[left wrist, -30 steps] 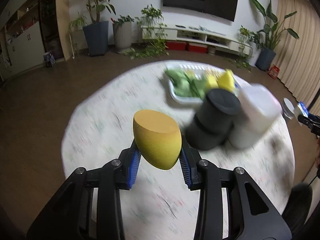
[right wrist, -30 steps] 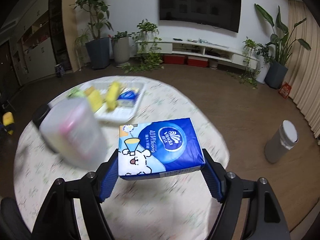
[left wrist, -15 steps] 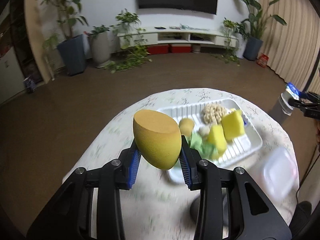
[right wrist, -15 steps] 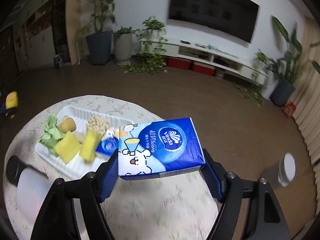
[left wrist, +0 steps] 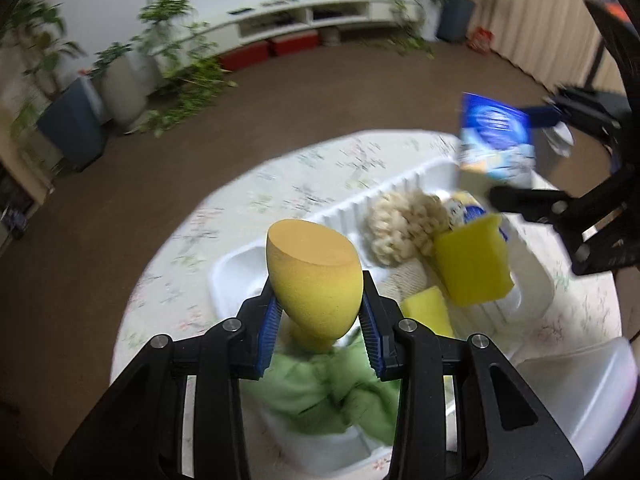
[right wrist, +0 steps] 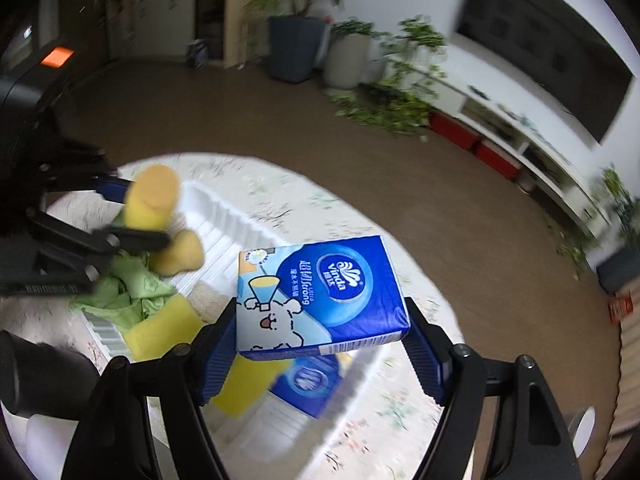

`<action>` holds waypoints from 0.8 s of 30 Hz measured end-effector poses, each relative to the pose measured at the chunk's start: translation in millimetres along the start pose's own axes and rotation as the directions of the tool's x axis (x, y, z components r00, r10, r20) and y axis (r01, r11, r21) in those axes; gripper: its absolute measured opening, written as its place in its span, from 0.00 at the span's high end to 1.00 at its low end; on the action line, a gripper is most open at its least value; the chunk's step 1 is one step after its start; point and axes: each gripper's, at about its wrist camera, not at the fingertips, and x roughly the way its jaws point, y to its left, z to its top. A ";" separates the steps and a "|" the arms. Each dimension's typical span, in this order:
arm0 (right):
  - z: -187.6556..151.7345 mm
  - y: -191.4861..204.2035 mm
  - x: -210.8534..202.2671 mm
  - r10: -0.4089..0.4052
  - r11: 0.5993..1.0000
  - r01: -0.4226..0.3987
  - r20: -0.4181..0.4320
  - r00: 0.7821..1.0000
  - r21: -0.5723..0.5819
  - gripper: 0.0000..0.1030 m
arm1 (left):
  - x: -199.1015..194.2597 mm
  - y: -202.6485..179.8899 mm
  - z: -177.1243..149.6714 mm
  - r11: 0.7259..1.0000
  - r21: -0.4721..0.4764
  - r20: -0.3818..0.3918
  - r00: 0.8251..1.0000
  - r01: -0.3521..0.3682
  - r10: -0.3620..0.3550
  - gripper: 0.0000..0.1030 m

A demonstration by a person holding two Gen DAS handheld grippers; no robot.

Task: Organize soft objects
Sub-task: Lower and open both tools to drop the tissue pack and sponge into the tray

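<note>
We hold two things above one tray (left wrist: 404,188).
Left gripper (left wrist: 318,322) pinches one egg sponge (left wrist: 314,276); right gripper (right wrist: 320,344) clamps one tissue pack (right wrist: 320,296).

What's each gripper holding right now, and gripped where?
Left gripper: yellow makeup sponge, pinched at its narrow lower end. Right gripper: blue tissue pack, clamped across its two short ends.

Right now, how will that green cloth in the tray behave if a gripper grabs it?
The green cloth lies crumpled in folds, so it is probably floppy and light. It may drape and drag the small yellow sponge resting against it in the white tray.
</note>
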 end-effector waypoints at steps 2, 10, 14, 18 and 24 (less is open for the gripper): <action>1.1 9.2 13.5 0.013 0.999 -0.014 -0.021 1.000 -0.034 0.25 | 13.6 -7.3 -0.8 1.000 0.029 -0.030 1.000 0.006 -0.005 0.66; -3.6 32.0 44.5 0.030 0.994 -0.038 -0.077 0.997 -0.104 0.25 | 35.3 -22.3 -3.9 0.997 0.067 -0.063 0.998 0.035 -0.031 0.64; -8.6 29.3 48.9 0.027 0.994 -0.036 -0.087 0.996 -0.105 0.24 | 33.7 -17.4 -4.7 0.998 0.052 -0.054 0.998 0.030 -0.027 0.62; -7.7 30.1 47.5 0.034 0.995 -0.042 -0.085 0.996 -0.096 0.23 | 31.8 -15.6 -9.5 0.999 0.030 -0.042 0.998 0.040 -0.039 0.31; -7.8 31.6 36.8 0.020 0.994 -0.026 -0.062 0.998 -0.105 0.01 | 15.0 -10.2 -9.2 1.000 -0.004 0.006 1.000 0.023 -0.023 0.19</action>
